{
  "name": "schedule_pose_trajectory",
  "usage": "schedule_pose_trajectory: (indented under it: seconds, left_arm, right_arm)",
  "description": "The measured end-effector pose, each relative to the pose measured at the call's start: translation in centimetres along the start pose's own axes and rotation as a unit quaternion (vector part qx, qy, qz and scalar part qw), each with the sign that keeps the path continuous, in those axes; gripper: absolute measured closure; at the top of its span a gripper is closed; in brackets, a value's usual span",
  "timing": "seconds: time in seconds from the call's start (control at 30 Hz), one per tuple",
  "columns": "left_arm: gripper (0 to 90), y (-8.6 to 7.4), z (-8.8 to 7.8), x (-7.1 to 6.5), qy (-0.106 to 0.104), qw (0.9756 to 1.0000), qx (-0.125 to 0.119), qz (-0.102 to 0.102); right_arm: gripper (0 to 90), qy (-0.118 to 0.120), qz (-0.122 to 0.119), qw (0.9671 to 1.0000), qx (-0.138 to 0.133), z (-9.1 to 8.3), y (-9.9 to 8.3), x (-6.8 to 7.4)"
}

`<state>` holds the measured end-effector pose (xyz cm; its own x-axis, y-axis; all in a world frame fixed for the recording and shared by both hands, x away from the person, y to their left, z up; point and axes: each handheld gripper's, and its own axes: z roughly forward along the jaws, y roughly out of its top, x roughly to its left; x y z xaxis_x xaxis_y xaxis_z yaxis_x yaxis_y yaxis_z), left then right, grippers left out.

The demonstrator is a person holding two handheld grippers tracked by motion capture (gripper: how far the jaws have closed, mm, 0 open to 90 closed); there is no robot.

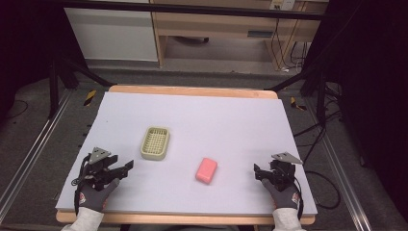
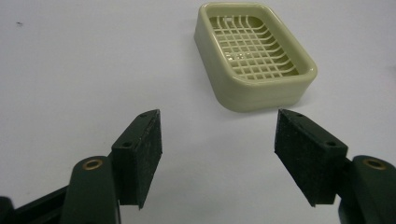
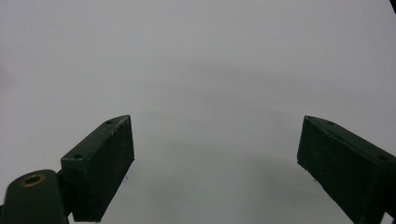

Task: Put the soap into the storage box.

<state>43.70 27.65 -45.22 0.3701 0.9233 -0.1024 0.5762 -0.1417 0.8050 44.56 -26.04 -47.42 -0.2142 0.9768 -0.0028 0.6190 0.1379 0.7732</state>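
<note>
Tongs (image 2: 217,154): two black jaws rising from the bottom edge, set apart, nothing between them.
Soap dish (image 2: 254,56): pale green, grid floor, empty, lying flat beyond the right jaw, clear of both jaws.
Desk (image 2: 70,70): pale, bare left of the soap dish.

The pale green rectangular plastic grid-bottomed soap tray (image 2: 256,56) looks smooth and faintly glossy. Beside it, the pink soap bar (image 1: 206,170) appears matt. The lilac tabletop (image 1: 216,120) is smooth, matt.
</note>
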Motion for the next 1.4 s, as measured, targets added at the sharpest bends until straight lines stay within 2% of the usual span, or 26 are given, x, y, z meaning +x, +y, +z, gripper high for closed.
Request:
schedule_pose_trajectory:
  seconds: [0.13,0.53,0.63,1.0,1.4]
  left_arm:
    - [31.7,0.3,0.1,-0.3,-0.006,1.0000,-0.004,-0.004]
    - [30.9,1.4,-0.1,-1.6,-0.022,0.9997,-0.010,0.004]
    - [30.9,1.7,-0.2,-1.8,-0.025,0.9996,-0.013,0.001]
    - [30.0,3.0,-0.4,-2.3,-0.031,0.9993,-0.015,0.013]
    - [28.7,5.0,-0.3,-3.8,-0.037,0.9986,-0.024,0.028]
  right_arm:
    - [10.9,-0.001,0.000,1.0000,0.005,0.0,0.0,0.2]
    - [10.7,-0.002,-0.002,1.0000,0.004,0.1,0.0,0.0]
    - [10.7,-0.005,-0.003,1.0000,0.005,0.1,0.0,0.1]
    - [10.3,-0.003,0.001,1.0000,-0.002,-0.1,0.0,0.0]
    - [10.3,-0.004,-0.001,1.0000,-0.004,-0.2,0.1,0.0]
